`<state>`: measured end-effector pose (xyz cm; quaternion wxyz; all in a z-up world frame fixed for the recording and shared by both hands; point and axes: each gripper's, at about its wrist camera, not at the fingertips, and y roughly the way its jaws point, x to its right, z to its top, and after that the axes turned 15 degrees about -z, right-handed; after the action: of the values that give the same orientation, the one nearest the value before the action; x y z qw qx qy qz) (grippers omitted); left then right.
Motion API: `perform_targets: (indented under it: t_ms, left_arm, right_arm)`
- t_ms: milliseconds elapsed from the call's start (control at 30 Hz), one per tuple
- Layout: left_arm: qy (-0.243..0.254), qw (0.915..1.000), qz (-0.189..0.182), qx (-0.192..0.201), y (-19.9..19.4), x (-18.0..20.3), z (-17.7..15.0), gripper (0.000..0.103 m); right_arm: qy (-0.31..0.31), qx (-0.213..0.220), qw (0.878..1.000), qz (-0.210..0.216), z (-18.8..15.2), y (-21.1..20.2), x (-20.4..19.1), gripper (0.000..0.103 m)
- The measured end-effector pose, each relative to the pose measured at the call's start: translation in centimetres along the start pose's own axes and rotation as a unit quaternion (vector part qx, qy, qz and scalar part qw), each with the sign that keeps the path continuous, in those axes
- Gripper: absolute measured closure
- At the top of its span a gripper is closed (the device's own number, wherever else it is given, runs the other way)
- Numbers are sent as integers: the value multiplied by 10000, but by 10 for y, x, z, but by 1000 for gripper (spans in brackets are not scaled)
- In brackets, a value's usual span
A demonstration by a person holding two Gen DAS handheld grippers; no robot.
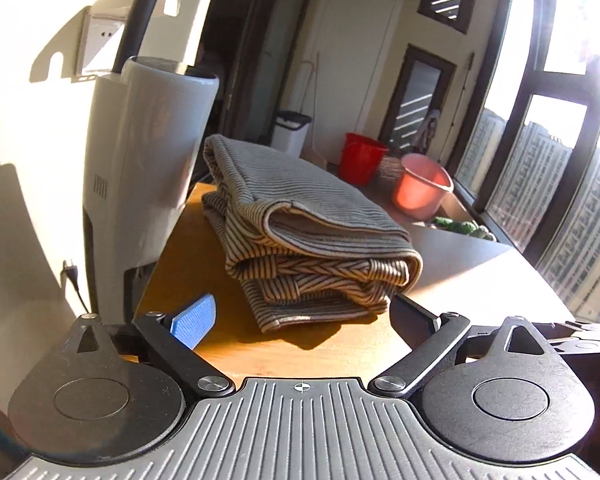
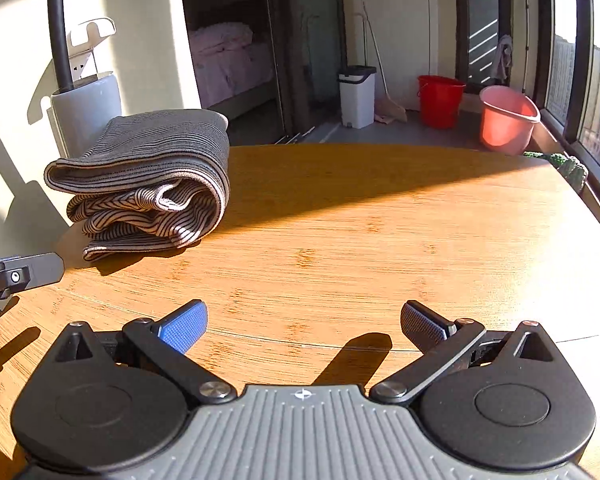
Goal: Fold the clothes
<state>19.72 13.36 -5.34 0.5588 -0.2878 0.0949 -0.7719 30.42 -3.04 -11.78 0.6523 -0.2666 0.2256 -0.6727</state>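
Sunlit wooden table [image 2: 340,232], warm bamboo grain, long shadows across it. Folded striped garment [image 2: 148,176] sits on the table's far left part as seen from the right wrist camera: a thick bundle of several layers, grey-and-cream stripes, the top layer draped smooth over looser folds beneath, one hem flat on the wood. From the left wrist camera the same bundle lies straight ahead, just beyond the fingertips. Left gripper [image 1: 304,316] released, jaws spread wide, blue pad [image 1: 192,320] facing inward, the opposite finger's tip just beside the lower edge of the cloth; whether it touches cannot be told. Right gripper [image 2: 304,324] also released, jaws wide apart, holding nothing, poised low over bare wood, well apart from the garment. One finger of the left gripper shows at the left edge of the right wrist view. Tall white appliance [image 1: 140,152] stands against the wall behind the bundle. Farther back on the floor: white lidded bin [image 2: 356,96], red bucket [image 2: 440,100], pink bucket [image 2: 508,120]. Large windows [image 1: 540,168] on the right, high-rise blocks outside.
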Motion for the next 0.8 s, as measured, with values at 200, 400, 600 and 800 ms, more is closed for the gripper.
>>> perform_targets:
  t_ms: [200,400,600,800]
  left_arm:
    - [-58,9958,820,-399,-2,25,-42,0]
    - [-179,9882,1443,-482,4,21,-39,0]
    - [-49,9860,1561,-579,8,26,-40,0]
    - [-51,9860,1566,-575,9,26,-38,0]
  right_arm:
    - [-262,72,9996,-31,-9,0,1,0]
    - [-520,111,9985,-127,-9,4,-3,0]
    - [-423,205,9986,-221,-17,-2,3,0]
    - [-498,216,9985,-120,-16,-1,4,0]
